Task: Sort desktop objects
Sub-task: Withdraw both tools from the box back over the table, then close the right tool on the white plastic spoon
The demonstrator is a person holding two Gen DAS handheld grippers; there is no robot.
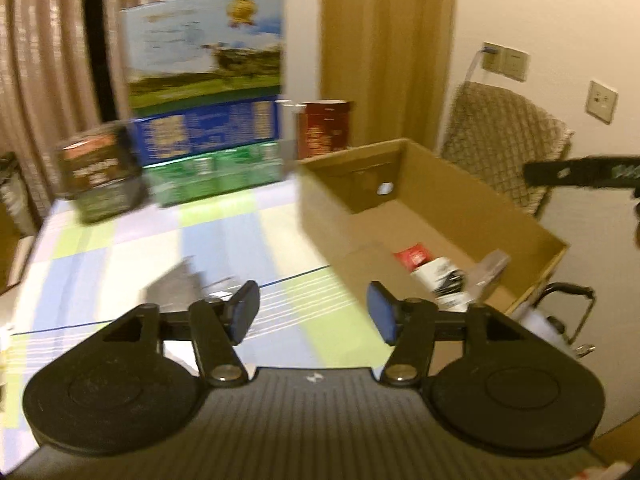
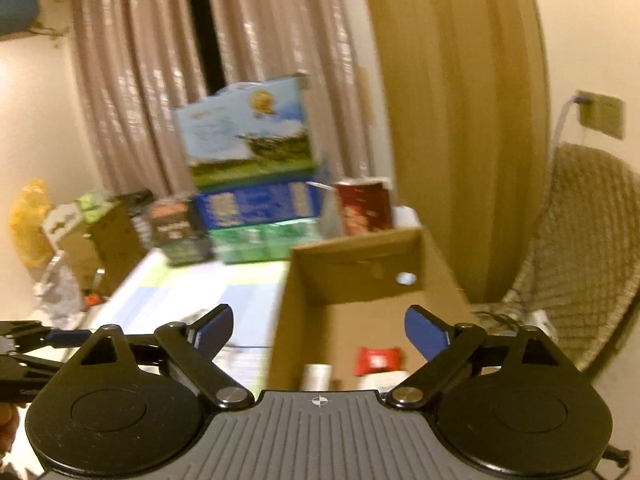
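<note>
An open cardboard box (image 1: 520,216) stands at the right of the table and also shows in the right wrist view (image 2: 304,280). Inside lie a red packet (image 1: 414,255), a white and black item (image 1: 444,280) and a clear grey piece (image 1: 490,266). The red packet (image 2: 378,360) and a white item (image 2: 317,374) show in the right wrist view too. My left gripper (image 1: 314,314) is open and empty over the checked tablecloth (image 1: 224,240), left of the box. My right gripper (image 2: 318,334) is open and empty above the box's near end.
Stacked cartons (image 1: 208,92) stand at the table's back: a pale blue one on a dark blue and a green one. A dark tin (image 1: 98,172) stands to their left and a red canister (image 1: 326,124) to their right. A wicker chair (image 1: 504,136) stands beyond the box.
</note>
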